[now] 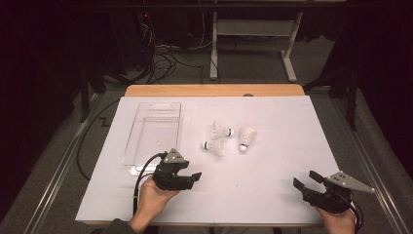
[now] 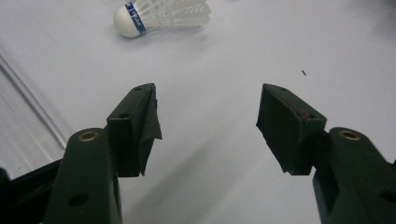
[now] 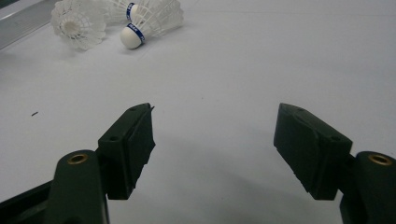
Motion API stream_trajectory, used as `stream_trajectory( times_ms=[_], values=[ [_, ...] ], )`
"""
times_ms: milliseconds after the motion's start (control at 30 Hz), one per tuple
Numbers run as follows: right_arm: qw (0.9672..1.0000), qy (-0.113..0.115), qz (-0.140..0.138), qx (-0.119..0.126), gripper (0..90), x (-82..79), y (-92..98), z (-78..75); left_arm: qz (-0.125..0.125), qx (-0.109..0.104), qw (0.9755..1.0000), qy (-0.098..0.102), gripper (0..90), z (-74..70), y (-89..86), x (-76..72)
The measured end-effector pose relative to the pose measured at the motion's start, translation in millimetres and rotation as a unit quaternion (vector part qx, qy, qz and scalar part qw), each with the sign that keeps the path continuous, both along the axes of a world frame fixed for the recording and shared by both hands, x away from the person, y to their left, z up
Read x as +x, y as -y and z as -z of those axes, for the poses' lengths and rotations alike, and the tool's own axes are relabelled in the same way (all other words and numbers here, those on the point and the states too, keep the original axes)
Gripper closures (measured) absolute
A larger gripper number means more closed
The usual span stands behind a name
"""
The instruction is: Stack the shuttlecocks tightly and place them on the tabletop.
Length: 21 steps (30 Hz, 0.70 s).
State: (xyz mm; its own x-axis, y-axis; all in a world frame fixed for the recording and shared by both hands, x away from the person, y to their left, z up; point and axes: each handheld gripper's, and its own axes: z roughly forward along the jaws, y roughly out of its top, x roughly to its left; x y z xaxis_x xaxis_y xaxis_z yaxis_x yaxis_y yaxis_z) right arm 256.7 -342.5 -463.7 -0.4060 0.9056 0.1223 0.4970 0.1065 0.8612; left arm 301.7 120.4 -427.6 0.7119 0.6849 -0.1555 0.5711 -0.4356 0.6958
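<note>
High view: left claw (image 1: 193, 176) sat on the white table (image 1: 272, 165), jaws apart, holding nothing; right claw (image 1: 306, 179) near the right edge, also open and empty; three shuttlecocks (image 1: 221, 131) lay mid-table, well ahead of both, beside a clear tray (image 1: 146, 141).
Left gripper view: jaws spread wide; one shuttlecock (image 2: 161, 16) lay ahead.
Right gripper view: jaws wide apart; shuttlecocks (image 3: 140, 23) lay far ahead to the left.

High view overhead facing forward, both gripper views low, near, sharing shuttlecocks (image 1: 223, 138)
</note>
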Motion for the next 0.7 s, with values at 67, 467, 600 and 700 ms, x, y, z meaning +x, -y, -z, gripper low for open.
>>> stream_trajectory(
  times_ms=[67,467,600,700],
  values=[
    [1.0000,0.000,0.000,0.000,29.4,0.0,0.0,0.0,-0.001,-0.001,1.0000,0.001,38.7,0.2,-2.1,-1.5],
    [1.0000,0.001,0.000,0.000,29.4,-0.1,0.1,-0.1,-0.009,-0.006,0.9999,0.005,39.1,2.4,-18.7,-14.9],
    [1.0000,0.000,0.000,-0.001,29.4,0.0,-0.2,0.0,-0.015,-0.007,0.9998,0.006,39.0,4.7,-25.5,-18.7],
    [1.0000,0.000,0.001,-0.002,29.4,0.1,-0.2,0.0,-0.019,-0.008,0.9998,0.004,39.0,5.6,-30.3,-20.3]
  ],
)
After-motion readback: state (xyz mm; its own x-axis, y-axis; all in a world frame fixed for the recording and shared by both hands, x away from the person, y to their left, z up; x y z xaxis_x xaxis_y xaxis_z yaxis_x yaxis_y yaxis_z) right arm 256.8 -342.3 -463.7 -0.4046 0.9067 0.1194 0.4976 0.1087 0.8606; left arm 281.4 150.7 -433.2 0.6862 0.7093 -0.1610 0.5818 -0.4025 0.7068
